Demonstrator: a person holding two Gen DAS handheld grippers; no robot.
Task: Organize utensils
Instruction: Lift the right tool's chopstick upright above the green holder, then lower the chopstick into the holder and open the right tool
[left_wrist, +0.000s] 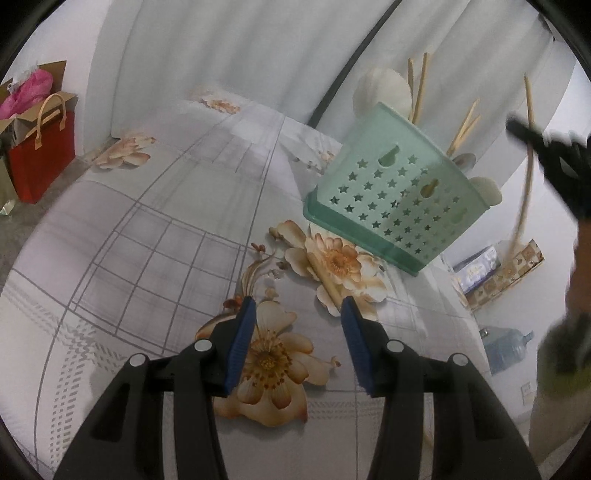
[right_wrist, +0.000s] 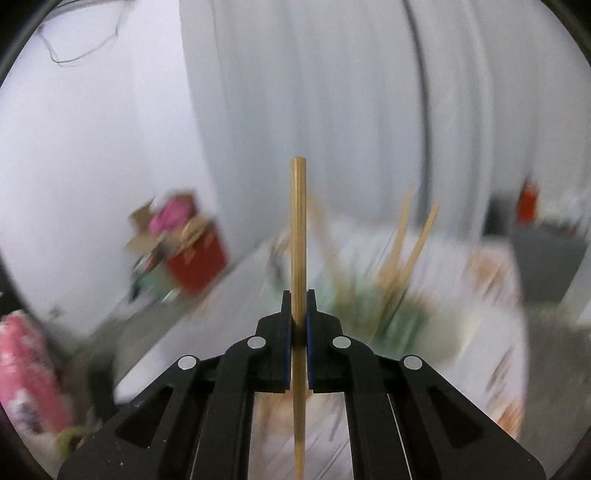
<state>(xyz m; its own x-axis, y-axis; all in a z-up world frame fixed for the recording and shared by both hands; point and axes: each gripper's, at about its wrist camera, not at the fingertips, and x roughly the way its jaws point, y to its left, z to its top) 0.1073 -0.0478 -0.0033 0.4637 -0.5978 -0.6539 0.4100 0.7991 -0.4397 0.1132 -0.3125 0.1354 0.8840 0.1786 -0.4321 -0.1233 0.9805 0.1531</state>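
A mint-green basket (left_wrist: 391, 192) with star-shaped holes stands tilted on the flowered bed sheet (left_wrist: 147, 240). It holds several wooden chopsticks (left_wrist: 419, 88) and white spoons (left_wrist: 380, 92). One loose chopstick (left_wrist: 327, 281) lies on the sheet just ahead of my left gripper (left_wrist: 298, 301), which is open with nothing between its blue pads. My right gripper (right_wrist: 299, 295) is shut on an upright wooden chopstick (right_wrist: 298, 221). In the left wrist view the right gripper (left_wrist: 546, 151) is a dark blur at the right edge, its chopstick (left_wrist: 526, 184) hanging beside the basket. The basket (right_wrist: 402, 317) is blurred in the right wrist view.
A red paper bag (left_wrist: 40, 162) and an open cardboard box (left_wrist: 26, 92) with pink stuffing stand on the floor at far left. A patterned box (left_wrist: 506, 273) and a water bottle (left_wrist: 506, 347) sit beyond the bed's right edge. White curtains hang behind.
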